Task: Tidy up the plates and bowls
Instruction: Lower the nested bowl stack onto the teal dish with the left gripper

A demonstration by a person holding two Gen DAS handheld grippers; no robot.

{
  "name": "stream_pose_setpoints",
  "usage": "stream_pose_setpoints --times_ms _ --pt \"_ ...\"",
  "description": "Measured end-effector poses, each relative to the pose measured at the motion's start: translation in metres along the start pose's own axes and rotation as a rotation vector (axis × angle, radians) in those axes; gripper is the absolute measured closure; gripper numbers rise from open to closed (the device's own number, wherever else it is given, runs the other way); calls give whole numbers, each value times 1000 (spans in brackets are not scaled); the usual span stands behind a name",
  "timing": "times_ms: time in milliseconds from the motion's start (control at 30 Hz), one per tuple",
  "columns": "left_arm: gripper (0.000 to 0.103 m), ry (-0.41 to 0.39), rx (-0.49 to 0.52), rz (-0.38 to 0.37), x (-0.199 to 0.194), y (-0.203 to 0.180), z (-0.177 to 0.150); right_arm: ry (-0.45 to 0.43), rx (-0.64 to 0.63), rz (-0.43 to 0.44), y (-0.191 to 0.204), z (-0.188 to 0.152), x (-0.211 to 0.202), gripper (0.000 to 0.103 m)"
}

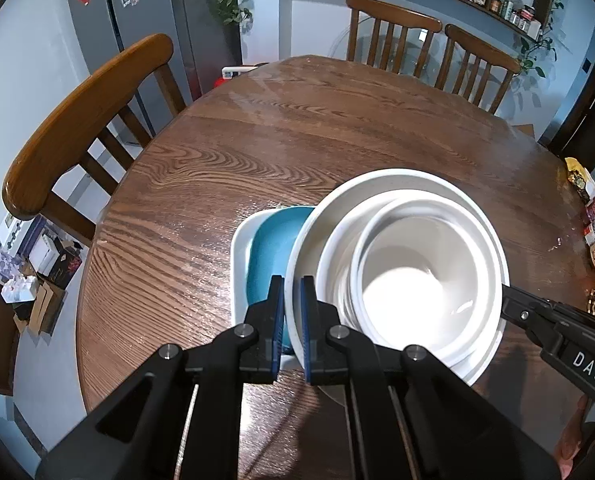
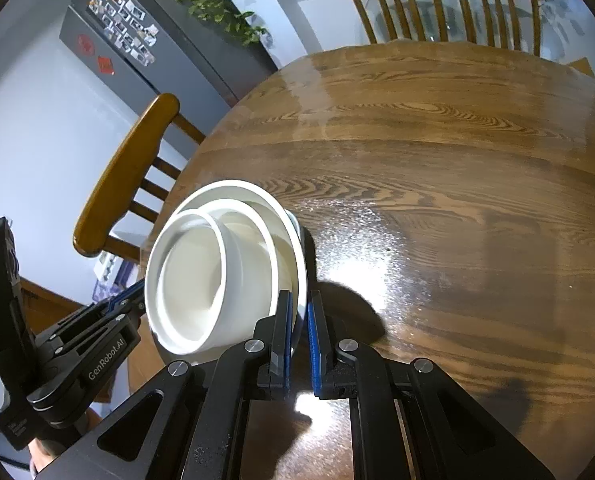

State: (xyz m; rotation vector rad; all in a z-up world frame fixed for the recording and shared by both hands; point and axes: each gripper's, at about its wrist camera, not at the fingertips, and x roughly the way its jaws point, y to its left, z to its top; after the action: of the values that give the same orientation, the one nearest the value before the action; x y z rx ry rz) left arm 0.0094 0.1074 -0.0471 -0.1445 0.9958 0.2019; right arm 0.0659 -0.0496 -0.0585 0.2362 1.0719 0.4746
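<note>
Fingers: left gripper [image 1: 292, 304] and right gripper [image 2: 300, 312] each clenched on opposite rims of white plate [image 1: 381, 184] | load: nested white bowls [image 1: 417, 276], aloft over blue dish [image 1: 269, 248] on white tray [image 1: 239, 248] | step: carrying stack | next: level lowering onto surface [image 1: 297, 128].

**Lighting & pic quality**

We see even indoor light w/ strong glare on the table [image 2: 377, 264] in the right wrist view. The inner bowl [image 1: 413, 280] is blown out, slightly smeared. Dark shadow falls right of the bowl stack. Heavy fisheye bend & black vignette at corners; edges soft.
</note>
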Motion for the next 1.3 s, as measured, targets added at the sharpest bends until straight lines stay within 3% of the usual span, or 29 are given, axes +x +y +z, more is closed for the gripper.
stream_pose_setpoints --times_ms 767,1300 --pt "100 120 -54 12 50 29 16 108 -4 -20 13 21 64 93" --pt "100 123 -35 30 52 27 21 125 12 -6 9 24 68 93"
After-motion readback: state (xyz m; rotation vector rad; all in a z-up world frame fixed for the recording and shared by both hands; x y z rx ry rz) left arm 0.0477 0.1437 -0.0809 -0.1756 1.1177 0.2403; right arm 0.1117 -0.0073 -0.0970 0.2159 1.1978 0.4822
